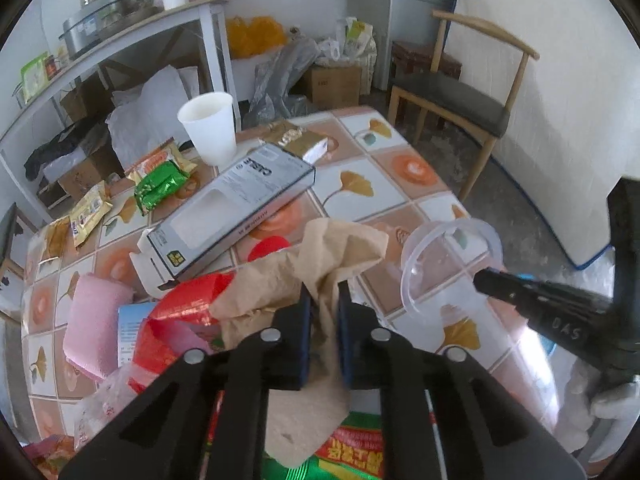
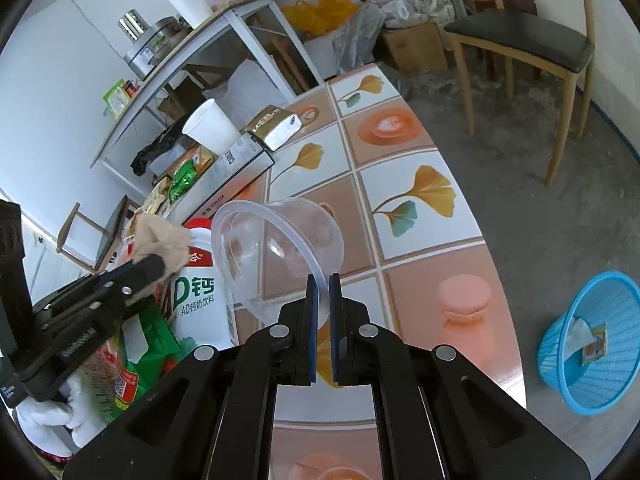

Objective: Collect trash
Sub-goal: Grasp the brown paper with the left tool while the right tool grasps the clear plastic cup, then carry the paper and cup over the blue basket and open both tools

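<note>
My left gripper (image 1: 325, 292) is shut on a crumpled brown paper napkin (image 1: 320, 256) and holds it above the trash pile on the tiled table (image 1: 352, 184). It also shows in the right wrist view (image 2: 154, 266) with the napkin (image 2: 160, 234). My right gripper (image 2: 324, 280) is shut on the rim of a clear plastic cup (image 2: 276, 244), held tilted over the table's right side. The cup (image 1: 448, 264) and the right gripper (image 1: 486, 278) show in the left wrist view. A blue mesh trash basket (image 2: 592, 344) stands on the floor to the right with some litter inside.
On the table lie a white paper cup (image 1: 210, 126), a long grey carton (image 1: 236, 204), a gold box (image 1: 298, 140), snack wrappers (image 1: 160, 184), a pink cloth (image 1: 96, 320), red wrapping (image 1: 180, 312) and a white drink bottle (image 2: 200, 300). A wooden chair (image 1: 452, 96) and a white shelf (image 1: 120, 44) stand behind.
</note>
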### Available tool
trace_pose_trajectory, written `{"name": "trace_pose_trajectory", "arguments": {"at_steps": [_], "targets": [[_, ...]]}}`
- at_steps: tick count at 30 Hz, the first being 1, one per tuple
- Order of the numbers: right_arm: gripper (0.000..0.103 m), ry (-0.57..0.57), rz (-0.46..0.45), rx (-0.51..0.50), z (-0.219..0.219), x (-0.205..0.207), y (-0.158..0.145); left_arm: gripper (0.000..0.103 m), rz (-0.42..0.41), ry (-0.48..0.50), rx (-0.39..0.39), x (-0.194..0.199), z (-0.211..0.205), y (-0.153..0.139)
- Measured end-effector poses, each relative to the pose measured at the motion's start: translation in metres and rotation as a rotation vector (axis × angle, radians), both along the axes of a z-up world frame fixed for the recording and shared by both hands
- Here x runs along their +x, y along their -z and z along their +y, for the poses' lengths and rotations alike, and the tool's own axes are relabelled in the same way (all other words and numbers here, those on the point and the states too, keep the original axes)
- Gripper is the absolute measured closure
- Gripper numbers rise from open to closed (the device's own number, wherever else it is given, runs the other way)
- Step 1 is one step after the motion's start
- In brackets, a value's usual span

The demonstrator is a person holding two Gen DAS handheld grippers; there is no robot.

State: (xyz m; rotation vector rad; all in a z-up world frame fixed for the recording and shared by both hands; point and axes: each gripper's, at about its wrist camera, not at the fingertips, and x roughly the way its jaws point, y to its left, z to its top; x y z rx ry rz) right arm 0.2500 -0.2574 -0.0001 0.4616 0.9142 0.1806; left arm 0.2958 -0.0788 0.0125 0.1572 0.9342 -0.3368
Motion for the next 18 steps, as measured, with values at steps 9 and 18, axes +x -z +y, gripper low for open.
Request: {"name": "trace_pose_trajectory", "arguments": {"at_steps": [9, 18], "targets": [[0.099, 0.013, -0.029, 0.020, -0.004, -0.010, -0.011, 0.095, -0.083, -0.019, -0.110, -0.017, 0.023, -0.039], [0.099, 0.011, -0.087, 0.031, 0.001, -0.025, -0.040, 0.096, -0.141, -0.013, -0.274, -0.046, 0.050, -0.090]]}}
